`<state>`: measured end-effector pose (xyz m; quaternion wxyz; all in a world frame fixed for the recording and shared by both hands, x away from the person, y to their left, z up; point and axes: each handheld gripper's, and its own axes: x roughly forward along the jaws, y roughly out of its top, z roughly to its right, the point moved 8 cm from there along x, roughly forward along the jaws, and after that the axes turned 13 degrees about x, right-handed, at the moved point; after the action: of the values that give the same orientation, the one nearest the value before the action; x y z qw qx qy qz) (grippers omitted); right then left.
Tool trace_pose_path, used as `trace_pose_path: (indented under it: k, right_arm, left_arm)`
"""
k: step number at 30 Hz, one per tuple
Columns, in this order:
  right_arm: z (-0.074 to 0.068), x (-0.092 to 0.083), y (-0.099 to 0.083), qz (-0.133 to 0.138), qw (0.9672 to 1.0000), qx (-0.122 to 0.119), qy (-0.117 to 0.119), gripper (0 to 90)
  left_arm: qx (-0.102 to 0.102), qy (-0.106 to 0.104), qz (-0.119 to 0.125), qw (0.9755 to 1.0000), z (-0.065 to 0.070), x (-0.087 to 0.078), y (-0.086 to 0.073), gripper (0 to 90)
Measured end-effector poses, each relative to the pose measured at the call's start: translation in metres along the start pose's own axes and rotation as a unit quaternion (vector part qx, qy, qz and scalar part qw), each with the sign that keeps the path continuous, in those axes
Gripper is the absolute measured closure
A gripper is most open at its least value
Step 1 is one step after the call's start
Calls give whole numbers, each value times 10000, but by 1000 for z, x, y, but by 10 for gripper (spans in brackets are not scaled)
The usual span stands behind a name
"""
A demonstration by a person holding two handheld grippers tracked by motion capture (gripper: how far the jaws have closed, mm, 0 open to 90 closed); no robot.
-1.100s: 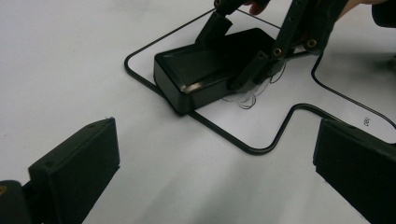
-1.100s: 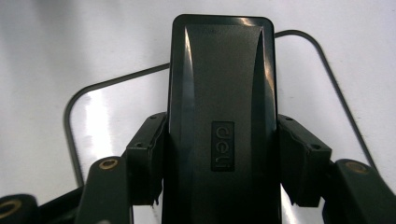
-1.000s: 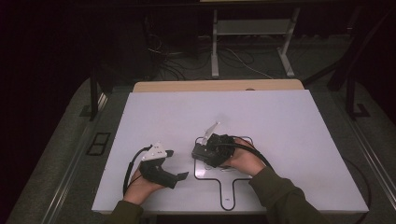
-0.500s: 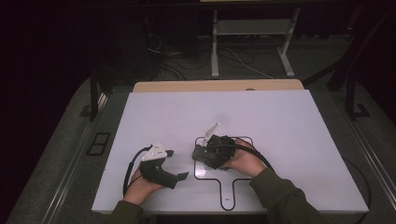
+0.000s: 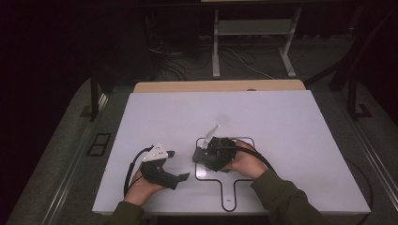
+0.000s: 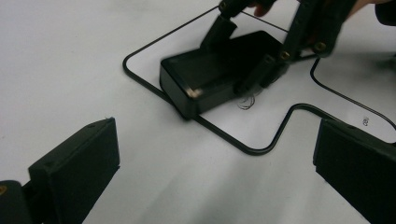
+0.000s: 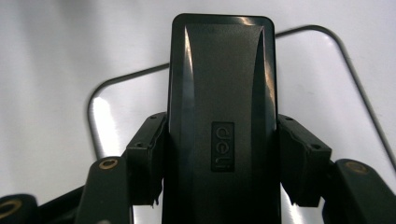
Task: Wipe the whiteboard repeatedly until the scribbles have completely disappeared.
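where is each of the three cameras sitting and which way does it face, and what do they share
High view: above the person's side, facing forward and down on the white table; forearms, hands, both grippers enter below.
Left gripper view: on the left gripper, looking across the table past its open jaws at the black case.
Right gripper view: on the right gripper, looking along the case it clamps.
Shared: the case and the black outline.

The table (image 5: 281, 122) is plain white, with a tan wood strip (image 5: 220, 86) along its far edge. A thin black outline (image 5: 244, 174) with rounded corners is drawn on it near the front. The case (image 7: 222, 107) is glossy black with a raised "deli" mark. Both grippers, left (image 5: 179, 165) and right (image 5: 199, 157), are black, with brass-coloured screws. The sleeves (image 5: 281, 199) are olive green. The floor (image 5: 56, 154) is grey.
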<state>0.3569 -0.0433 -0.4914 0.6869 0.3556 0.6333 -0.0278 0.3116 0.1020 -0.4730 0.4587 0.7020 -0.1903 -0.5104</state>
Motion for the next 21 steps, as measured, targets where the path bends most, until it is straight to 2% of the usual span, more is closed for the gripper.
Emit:
trace_pose_path:
  k: [2, 3, 5, 6, 8, 12, 13, 16, 21]
  right_arm:
    - [-1, 0, 0, -22, 10000, 0, -18, 386]
    - [2, 0, 1, 4, 9999, -34, -96, 386]
    - [9, 0, 1, 35, 9996, 146, -219, 386]
    - [12, -1, 1, 20, 9995, 143, -271, 386]
    - [10, -1, 0, 27, 9996, 156, -238, 386]
    - [-4, -1, -1, -62, 10000, -29, -41, 386]
    - [-4, -1, -1, -76, 9999, -87, -66, 386]
    - [-7, -2, -3, -103, 9999, -46, 5, 386]
    - [-15, -3, -6, -135, 9998, -118, 69, 386]
  left_arm:
    - [13, -1, -6, 10000, 0, 0, 0, 0]
    - [11, -1, -6, 10000, 0, -1, 0, 0]
    - [21, -6, -12, 10000, 0, -1, 0, 0]
    - [14, -5, -3, 10000, 0, 0, 0, 0]
    - [10, -9, -3, 10000, 0, 0, 0, 0]
    - [3, -3, -1, 10000, 0, 0, 0, 0]
    - [5, -3, 0, 10000, 0, 0, 0, 0]
    - [10, -7, -1, 10000, 0, 0, 0, 0]
    - [21, -14, -8, 10000, 0, 0, 0, 0]
